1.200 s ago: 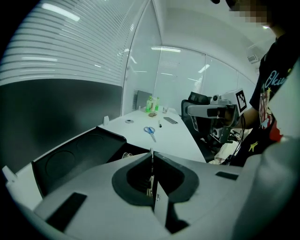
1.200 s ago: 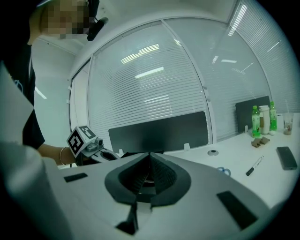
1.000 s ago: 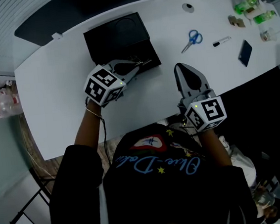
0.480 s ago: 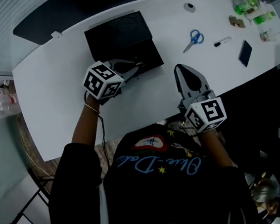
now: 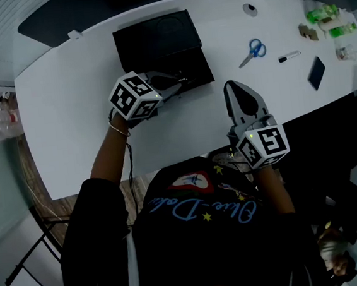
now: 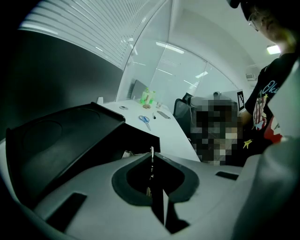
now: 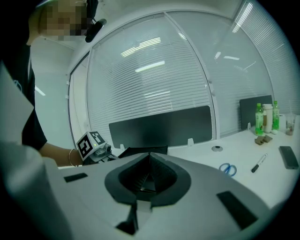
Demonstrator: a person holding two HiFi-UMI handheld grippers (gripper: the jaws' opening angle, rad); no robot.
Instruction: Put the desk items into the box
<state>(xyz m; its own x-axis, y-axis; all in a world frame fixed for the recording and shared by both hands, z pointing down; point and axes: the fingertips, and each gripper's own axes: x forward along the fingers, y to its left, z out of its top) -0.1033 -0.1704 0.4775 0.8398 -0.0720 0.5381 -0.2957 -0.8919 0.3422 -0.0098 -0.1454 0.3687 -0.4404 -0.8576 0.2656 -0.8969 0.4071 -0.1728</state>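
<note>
The left gripper point(image 5: 180, 82) has its jaws clenched on a thin silvery sliver point(image 6: 151, 151) at the near edge of the black box point(image 5: 155, 40). The right gripper point(image 5: 235, 87), jaws clenched and empty, is over the near desk point(image 5: 68, 119).

thin item point(image 6: 151, 153) unidentifiable, box point(image 5: 155, 43) interior indistinct

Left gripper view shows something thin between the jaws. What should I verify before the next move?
1. Lid of black box open: ok.
2. Grip of left gripper on thin item: ok.
3. Whether thin item is past the box's near wall: cannot tell.
4. State of right gripper: ok, shut, empty, apart from the box.
5. Boxing of scissors and marker: not ok, both lie on the table.
</note>
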